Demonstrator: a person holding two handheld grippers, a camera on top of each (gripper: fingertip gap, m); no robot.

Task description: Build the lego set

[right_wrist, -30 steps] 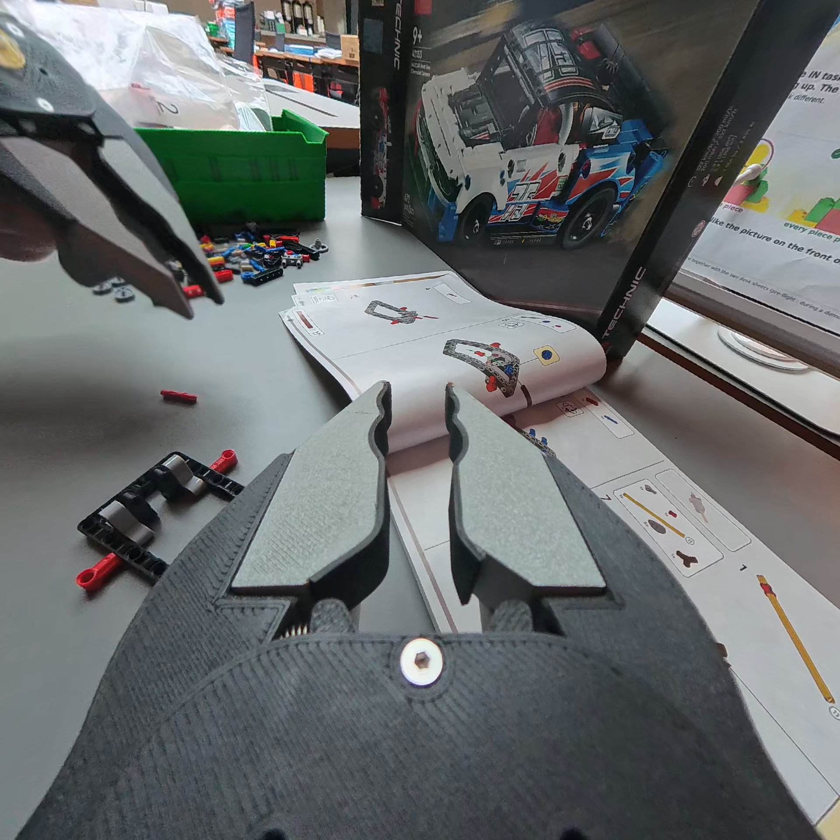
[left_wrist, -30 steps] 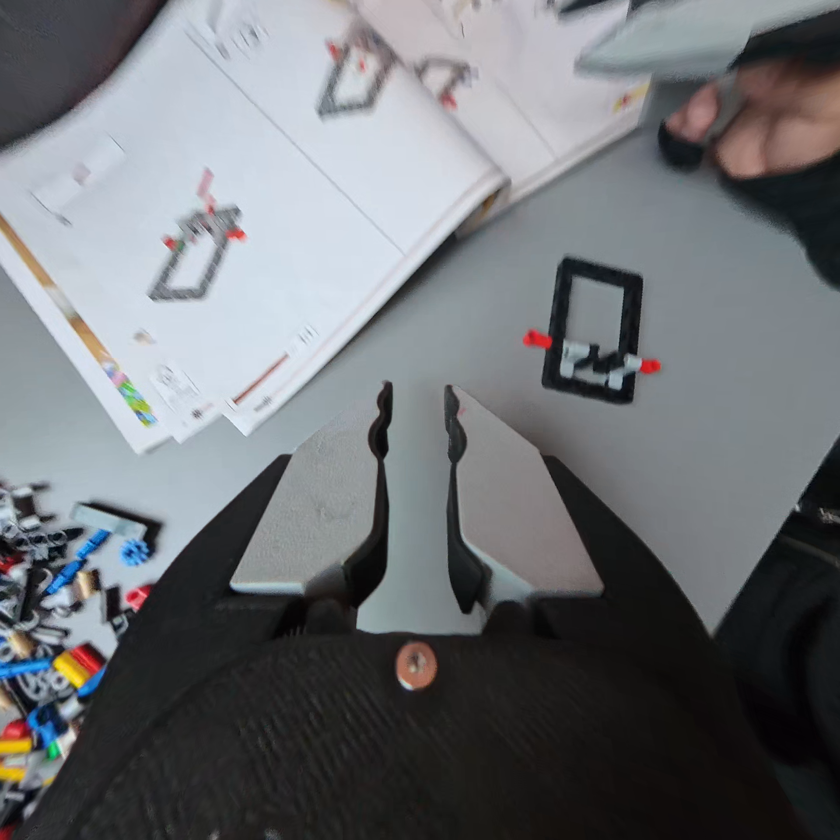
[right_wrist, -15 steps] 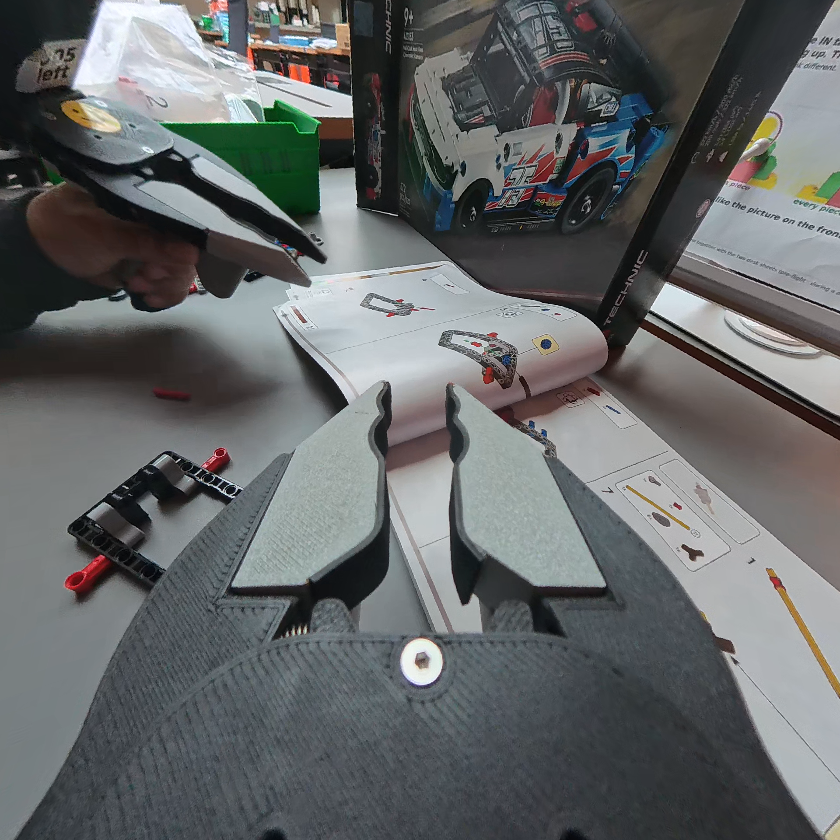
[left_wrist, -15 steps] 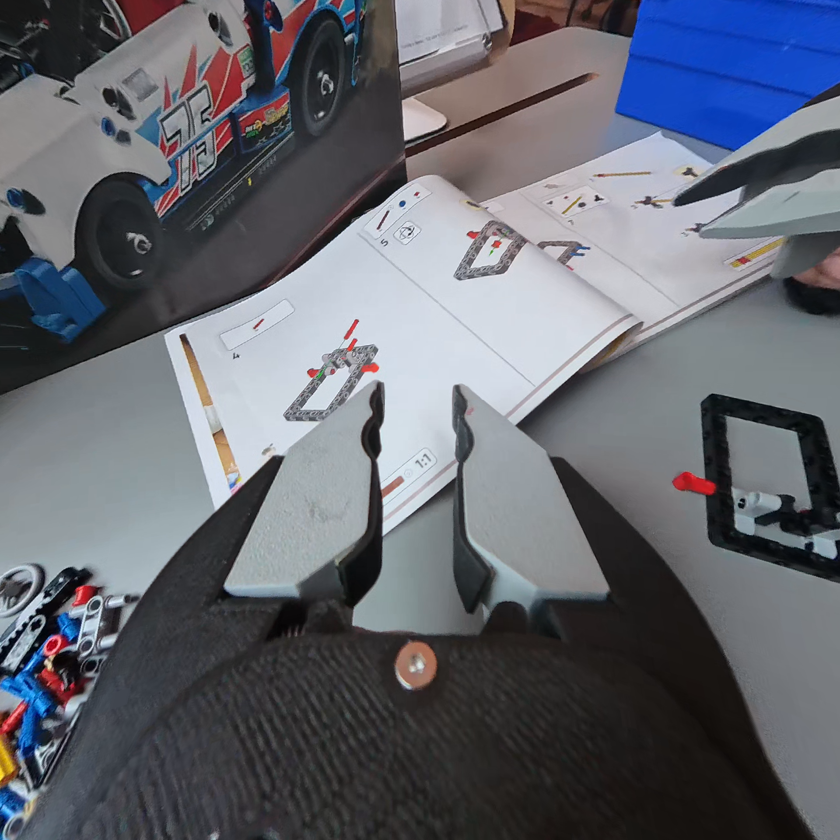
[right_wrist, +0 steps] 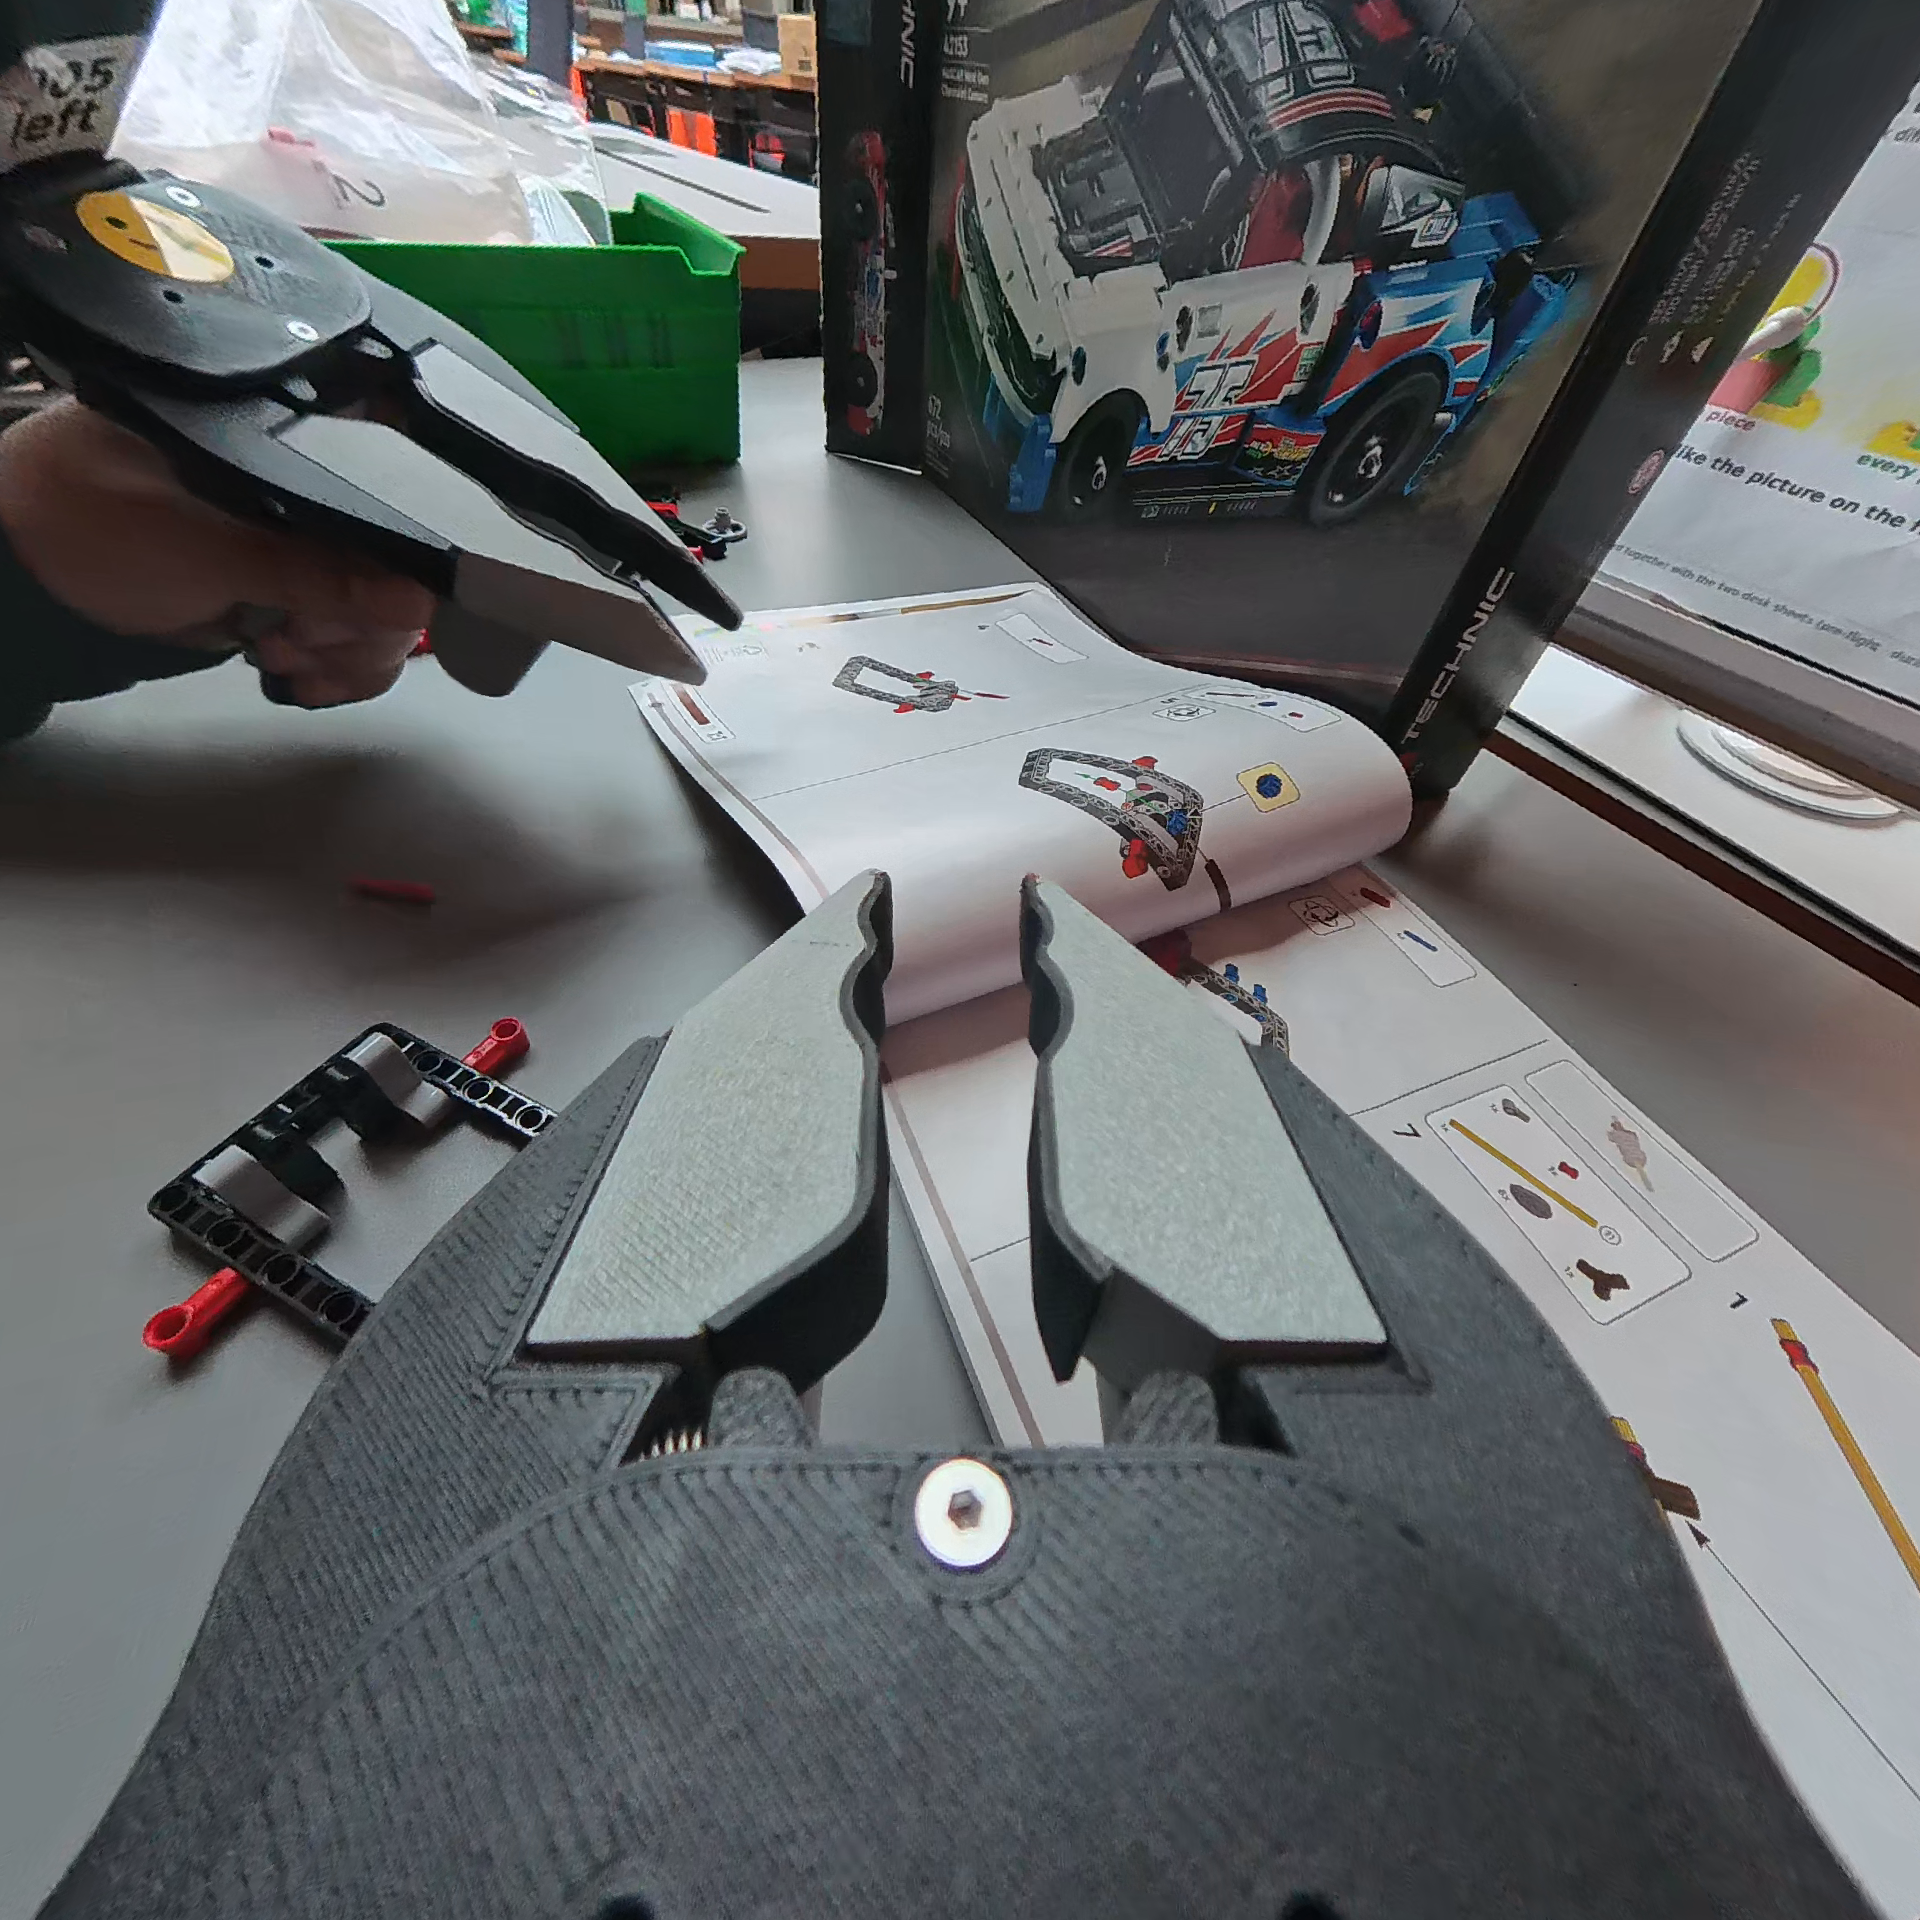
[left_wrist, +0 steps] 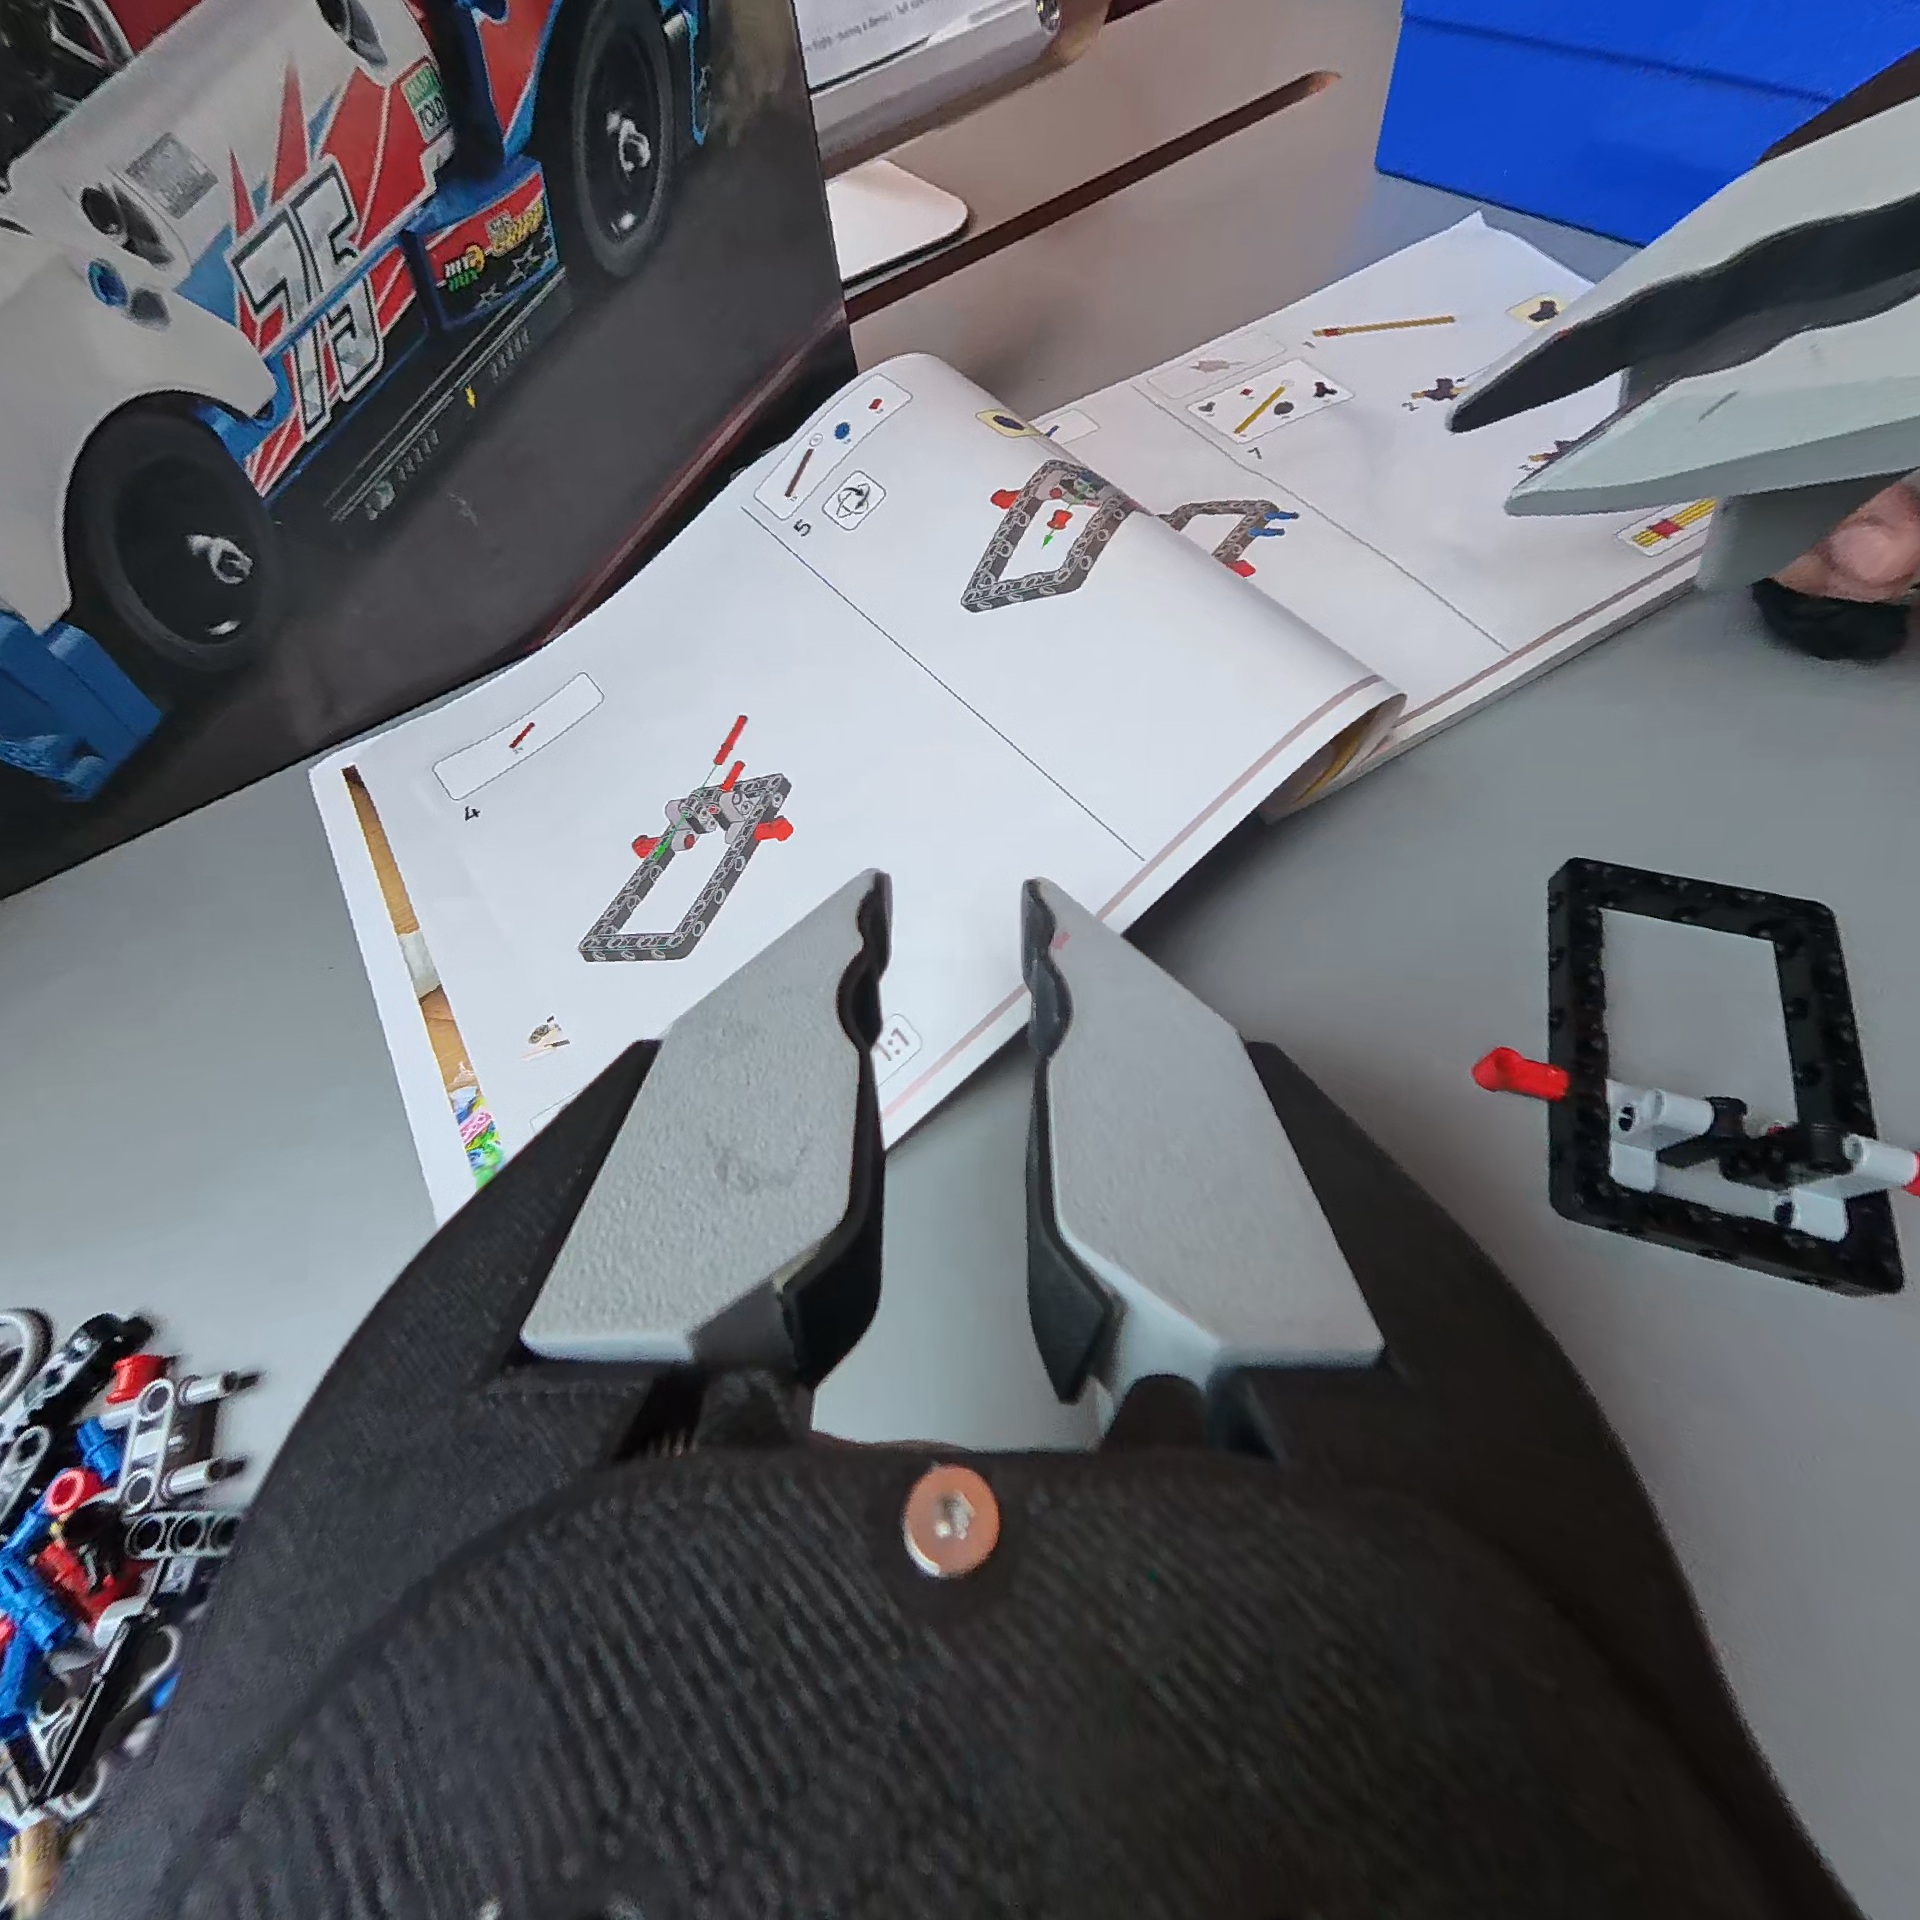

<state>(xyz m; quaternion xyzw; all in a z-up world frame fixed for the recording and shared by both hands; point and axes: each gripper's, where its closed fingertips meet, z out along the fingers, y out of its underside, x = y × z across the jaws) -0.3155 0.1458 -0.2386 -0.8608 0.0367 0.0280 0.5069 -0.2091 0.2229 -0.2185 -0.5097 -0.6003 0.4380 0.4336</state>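
A black rectangular lego frame [left_wrist: 1714,1091] with grey connectors and red pins lies flat on the grey table, right of my left gripper; it also shows in the right wrist view [right_wrist: 343,1174], left of my right gripper. The open instruction booklet [left_wrist: 883,727] lies ahead of both grippers. My left gripper [left_wrist: 956,914] is open and empty, above the booklet's near edge. My right gripper [right_wrist: 956,914] is open and empty, above the booklet [right_wrist: 1039,727]. A loose red pin [right_wrist: 390,890] lies on the table beyond the frame.
The set's box [left_wrist: 312,364] with a race car picture stands behind the booklet. A pile of loose lego parts [left_wrist: 83,1507] lies at the lower left. A green bin [right_wrist: 582,322] and a blue bin [left_wrist: 1621,94] stand farther back. My right fingertips sit around 15 centimetres from my left ones. It is some 11 centimetres from my left tips to the loose red pin [right_wrist: 390,890].
My left gripper has tilted up and swung left, from looking down at the frame to facing the booklet and box. My right gripper has stayed nearly still. Both stay open.
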